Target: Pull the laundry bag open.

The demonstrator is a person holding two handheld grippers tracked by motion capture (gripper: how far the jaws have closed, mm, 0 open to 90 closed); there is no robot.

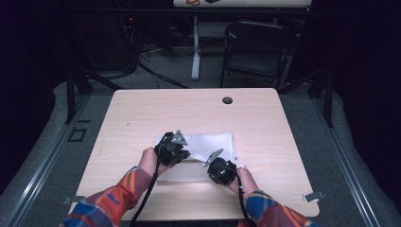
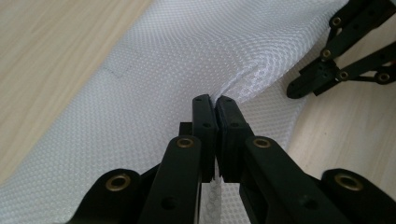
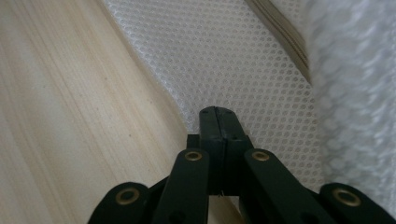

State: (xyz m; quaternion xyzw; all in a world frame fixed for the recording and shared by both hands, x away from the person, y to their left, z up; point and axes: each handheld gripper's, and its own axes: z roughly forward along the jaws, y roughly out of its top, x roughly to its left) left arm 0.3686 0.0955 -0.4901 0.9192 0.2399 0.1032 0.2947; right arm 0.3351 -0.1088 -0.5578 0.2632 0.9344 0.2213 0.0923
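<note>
A lab-like recording space — dark curtained surround; bare wooden table [image 1: 142, 113]; folding chair [image 1: 255, 49] and cables [image 1: 156, 71] behind.

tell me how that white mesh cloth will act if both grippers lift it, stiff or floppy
Probably floppy: the white mesh cloth puckers into a soft ridge where the left hand-held gripper pinches it. Likely light, since its open weave looks thin. It should drape and sag between the pinches, the other being the right hand-held gripper.

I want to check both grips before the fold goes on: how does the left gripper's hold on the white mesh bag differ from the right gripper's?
The left gripper pinches a raised, puckered fold of the white mesh bag in its middle part; the right gripper sits at the bag's flat edge, beside the pale wooden table. In the high view the left gripper lies farther up the bag, the right nearer the person. Both have shut jaws.
</note>
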